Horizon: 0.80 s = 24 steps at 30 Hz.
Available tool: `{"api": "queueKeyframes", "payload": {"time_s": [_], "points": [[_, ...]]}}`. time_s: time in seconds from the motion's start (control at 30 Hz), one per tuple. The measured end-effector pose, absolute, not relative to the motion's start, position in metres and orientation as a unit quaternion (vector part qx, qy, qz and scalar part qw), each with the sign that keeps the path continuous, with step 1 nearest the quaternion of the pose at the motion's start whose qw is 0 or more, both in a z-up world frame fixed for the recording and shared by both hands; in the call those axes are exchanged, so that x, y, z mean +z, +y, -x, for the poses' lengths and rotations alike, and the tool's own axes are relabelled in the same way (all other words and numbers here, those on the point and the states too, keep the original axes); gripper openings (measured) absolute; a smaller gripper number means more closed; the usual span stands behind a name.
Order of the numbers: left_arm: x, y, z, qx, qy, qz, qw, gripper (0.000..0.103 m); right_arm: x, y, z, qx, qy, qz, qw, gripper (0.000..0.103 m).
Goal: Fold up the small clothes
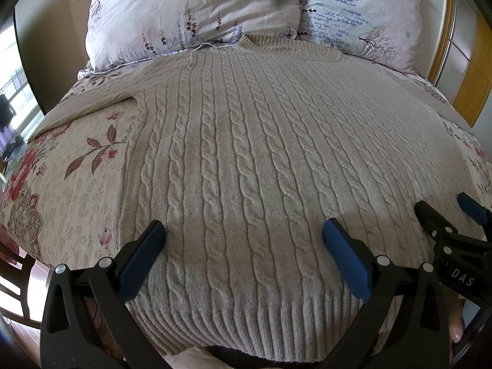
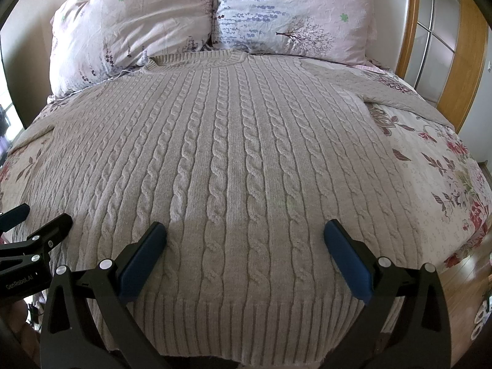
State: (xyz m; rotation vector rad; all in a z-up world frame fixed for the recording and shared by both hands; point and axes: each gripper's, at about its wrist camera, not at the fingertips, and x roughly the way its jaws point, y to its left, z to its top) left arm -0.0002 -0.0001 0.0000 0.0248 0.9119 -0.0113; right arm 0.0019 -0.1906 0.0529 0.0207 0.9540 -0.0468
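Left wrist view looks along the left claw (image 1: pixel 243 233), whose blue-padded fingers (image 1: pixel 344 258) stand spread wide apart with nothing between them but the beige cable-knit sweater (image 1: pixel 246 141) lying below and ahead. The sweater lies flat on the bed, face up, its ribbed hem (image 1: pixel 246 323) nearest the claw and its round collar (image 1: pixel 289 44) at the far end, touching two floral pillows (image 1: pixel 190 12). One sleeve (image 1: pixel 92 107) runs out to the left of the claw over the flowered bedspread (image 1: pixel 70 184). To the right, just beside the left claw, the right claw (image 1: pixel 442 212) shows at the frame edge.

From the right wrist view, the right claw (image 2: pixel 246 233) is likewise released, fingers (image 2: pixel 141 258) wide apart above the lower part of the sweater (image 2: pixel 240 153), gripping nothing. The other sleeve (image 2: pixel 399 95) reaches off to its right toward the wooden headboard frame (image 2: pixel 409 24). The left claw (image 2: pixel 40 218) appears low at its left, near the sweater's edge.
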Motion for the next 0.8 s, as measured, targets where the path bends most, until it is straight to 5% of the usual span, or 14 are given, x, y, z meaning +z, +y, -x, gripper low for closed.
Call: {"api": "queueKeyframes", "payload": {"time_s": [0.8], "points": [[0.004, 0.001, -0.019, -0.014, 0.461, -0.026, 0.887, 0.101, 0.053, -0.201, -0.012, 0.046, 0.454, 0.0, 0.89, 0.102]]}}
